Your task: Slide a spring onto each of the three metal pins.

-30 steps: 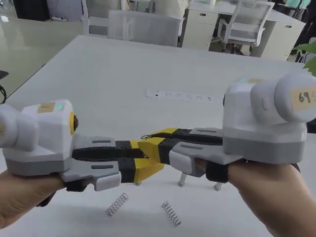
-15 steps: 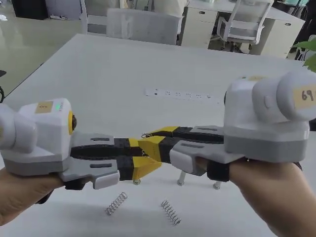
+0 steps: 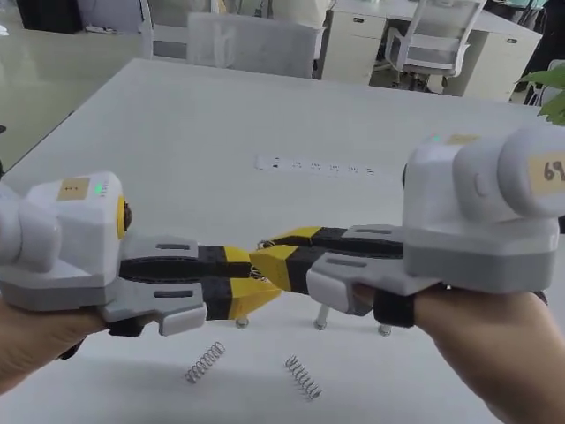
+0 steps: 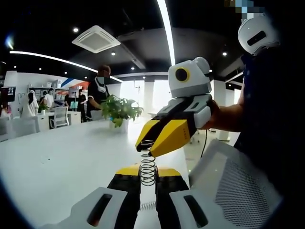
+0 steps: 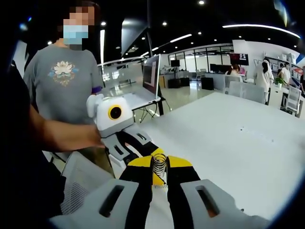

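Observation:
Above the white table [image 3: 221,132] my left gripper [image 3: 252,290] and right gripper [image 3: 265,261] meet tip to tip. A thin steel spring [image 4: 148,168] runs between them. In the left gripper view its lower part lies between my left gripper's [image 4: 148,174] jaws and its top sits in the right gripper's [image 4: 151,143] yellow tips. In the right gripper view the spring [image 5: 160,165] stands between my right gripper's [image 5: 160,169] jaws, with the left gripper [image 5: 151,153] just beyond. Three short metal pins [image 3: 241,322] [image 3: 320,318] [image 3: 385,329] stand below the grippers. Two loose springs [image 3: 205,362] [image 3: 302,377] lie nearer me.
A white power strip [image 3: 322,168] lies mid-table beyond the grippers. Office chairs [image 3: 247,44] stand at the far edge and a green plant [image 3: 552,93] at the right. A person [image 5: 62,81] stands beside the table in the right gripper view.
The head camera has tipped a little, shifting the whole picture. My left gripper has sunk slightly; both tips stay together on the spring. The pins and loose springs have not moved.

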`<state>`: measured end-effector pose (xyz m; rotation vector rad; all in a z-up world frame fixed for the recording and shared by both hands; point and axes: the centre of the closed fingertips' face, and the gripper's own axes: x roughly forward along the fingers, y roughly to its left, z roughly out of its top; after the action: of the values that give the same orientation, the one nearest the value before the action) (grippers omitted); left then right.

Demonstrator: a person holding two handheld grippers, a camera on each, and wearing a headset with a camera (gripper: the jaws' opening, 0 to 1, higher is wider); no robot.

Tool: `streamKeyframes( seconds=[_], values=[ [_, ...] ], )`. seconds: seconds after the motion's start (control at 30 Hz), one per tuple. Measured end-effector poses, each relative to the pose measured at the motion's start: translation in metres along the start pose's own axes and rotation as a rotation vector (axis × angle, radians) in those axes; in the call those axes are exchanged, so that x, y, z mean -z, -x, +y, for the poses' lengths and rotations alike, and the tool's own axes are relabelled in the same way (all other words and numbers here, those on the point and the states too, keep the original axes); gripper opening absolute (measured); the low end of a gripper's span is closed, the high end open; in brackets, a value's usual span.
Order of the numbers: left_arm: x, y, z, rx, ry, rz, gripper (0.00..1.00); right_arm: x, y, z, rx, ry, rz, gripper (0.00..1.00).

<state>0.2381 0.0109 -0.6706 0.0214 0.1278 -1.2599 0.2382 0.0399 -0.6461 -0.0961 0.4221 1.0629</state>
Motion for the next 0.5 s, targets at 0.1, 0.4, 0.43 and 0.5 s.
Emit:
streamKeyframes(
  seconds=[0.1, 0.4, 0.43, 0.5],
  values=[
    [0.0001, 0.0002, 0.0003, -0.004, -0.016, 0.004, 0.03, 0.0005, 0.0007, -0.0003, 0.002, 0.004, 0.004, 0.08],
    [0.0007, -0.0003, -0.0002, -0.001, -0.013, 0.016, 0.03, 0.0011, 0.0013, -0.0003, 0.001, 0.021, 0.015, 0.07],
    [0.0012, -0.0009, -0.0007, 0.001, -0.011, 0.018, 0.04, 0.0017, 0.0014, -0.0003, 0.002, 0.026, 0.019, 0.07],
    [0.0021, -0.0020, -0.0009, 0.001, -0.006, 0.018, 0.04, 0.0026, 0.0014, -0.0004, 0.002, 0.033, 0.026, 0.07]
  ],
)
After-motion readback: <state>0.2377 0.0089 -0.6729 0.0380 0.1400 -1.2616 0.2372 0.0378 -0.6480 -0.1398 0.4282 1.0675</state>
